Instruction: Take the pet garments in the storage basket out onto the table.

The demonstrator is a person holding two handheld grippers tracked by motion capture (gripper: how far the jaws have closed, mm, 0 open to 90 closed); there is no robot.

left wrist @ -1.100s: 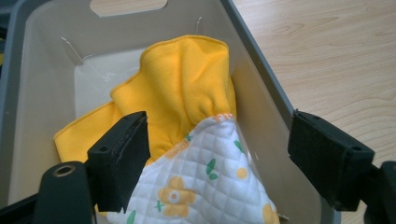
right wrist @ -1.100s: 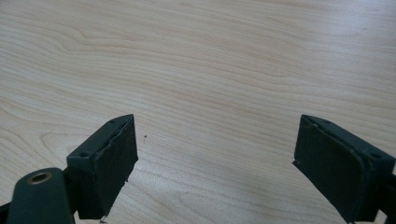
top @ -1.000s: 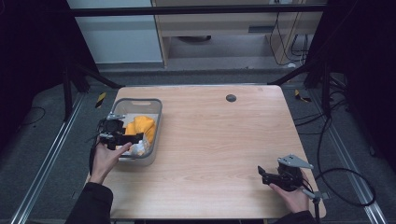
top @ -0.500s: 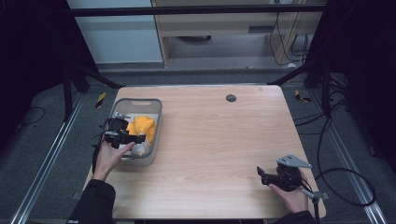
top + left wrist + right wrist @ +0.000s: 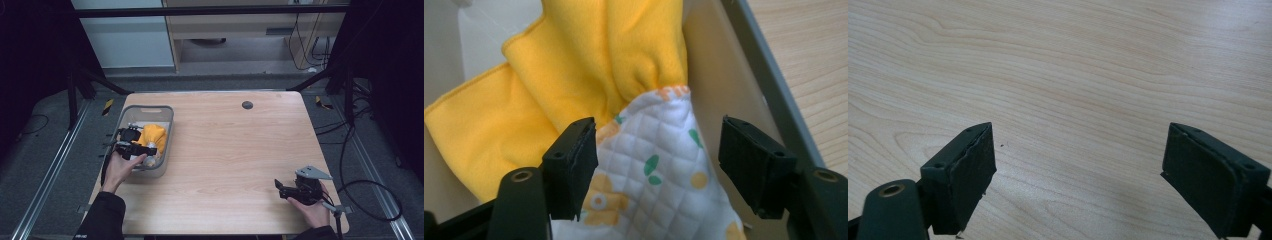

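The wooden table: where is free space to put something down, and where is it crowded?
The table is bare between the grey bin and the right gripper, and along the far edge beside the small dark round spot. The bin is crowded: a yellow cloth, a quilted printed cloth and the open left gripper.

Light wooden table (image 5: pixel 240 145) on grey carpeted floor (image 5: pixel 45 150), pale cabinet (image 5: pixel 235 30) beyond the table, cables (image 5: pixel 370 195) right of it, dark surroundings

Soft matt yellow cloth (image 5: pixel 574 70) bunches against a quilted white printed fabric (image 5: pixel 659 175), stitched in little diamonds. The bin (image 5: pixel 167 131) looks like smooth grey plastic, and the desk (image 5: pixel 1073 65) shows pale wood grain with a smooth, faintly satin finish.
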